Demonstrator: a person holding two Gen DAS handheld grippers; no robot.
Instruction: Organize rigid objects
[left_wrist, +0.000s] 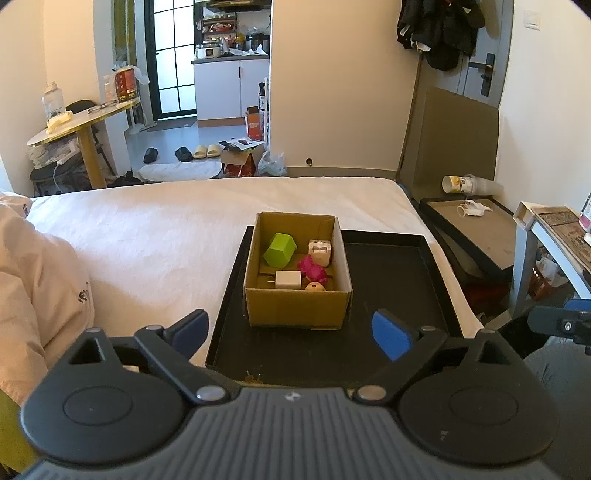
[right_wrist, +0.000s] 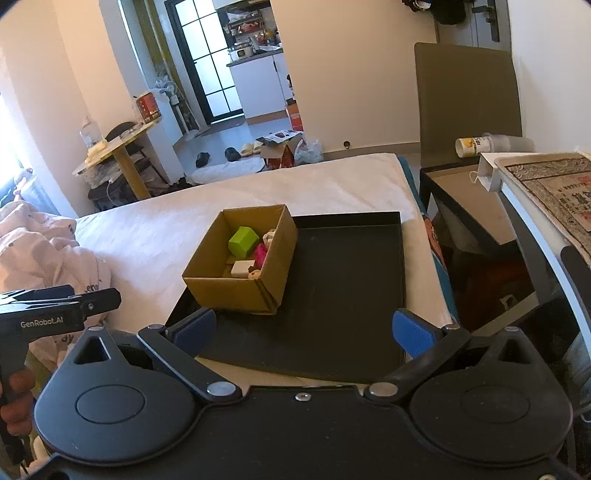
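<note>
Though half-hidden, perhaps a figurine (right_wrist: 270, 235).

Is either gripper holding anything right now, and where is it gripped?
Nothing is held. The left gripper and right gripper are both open and empty, short of the cardboard box.

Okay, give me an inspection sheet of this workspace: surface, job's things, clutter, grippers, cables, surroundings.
Surface: black tray on a white bed.
Job's things: cardboard box on the tray's left part, holding green block, white charger, pink toy, white cube, small tan piece.
Clutter: nothing seen loose on the tray.
Grippers: left gripper open, empty; right gripper open, empty.
Cables: nothing seen.
Surroundings: round table, tipped cup.
</note>
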